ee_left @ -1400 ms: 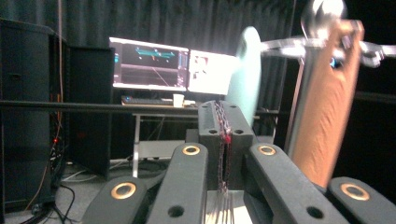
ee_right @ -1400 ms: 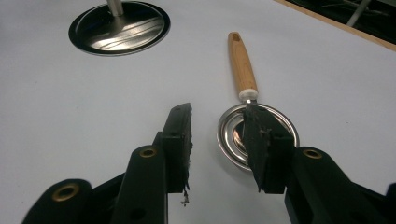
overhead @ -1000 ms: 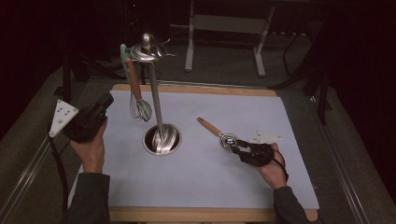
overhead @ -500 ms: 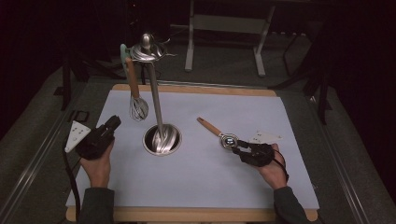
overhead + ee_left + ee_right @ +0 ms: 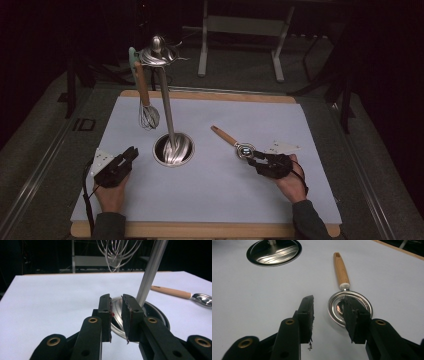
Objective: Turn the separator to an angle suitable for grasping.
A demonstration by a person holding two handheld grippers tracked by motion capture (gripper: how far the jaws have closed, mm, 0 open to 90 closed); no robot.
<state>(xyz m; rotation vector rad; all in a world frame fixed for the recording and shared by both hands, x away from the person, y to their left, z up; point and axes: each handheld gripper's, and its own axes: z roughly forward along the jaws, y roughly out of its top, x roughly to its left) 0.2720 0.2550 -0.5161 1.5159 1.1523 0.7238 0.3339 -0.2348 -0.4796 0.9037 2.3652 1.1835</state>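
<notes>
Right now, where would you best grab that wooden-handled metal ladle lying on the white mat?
Probably by the wooden handle of the wooden-handled metal ladle, from above with the right claw across it. The handle lies flat, straight and slim; the round steel bowl is wide, shallow and slippery.

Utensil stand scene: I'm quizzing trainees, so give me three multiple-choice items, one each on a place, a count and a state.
1. Where is the whisk?
A. hanging from the stand
B. lying on the mat
C. in the left tongs

2. How many utensils hang on the stand?
A. one
B. two
C. three

3. How do the right tongs stand?
A. clamped on the wooden handle
B. open at the ladle bowl
C. shut on nothing

Answers: 1 A, its handle hooks onto the stand's top; 2 A, the whisk alone; 3 B, one jaw lies over the bowl, the other off it.
</notes>
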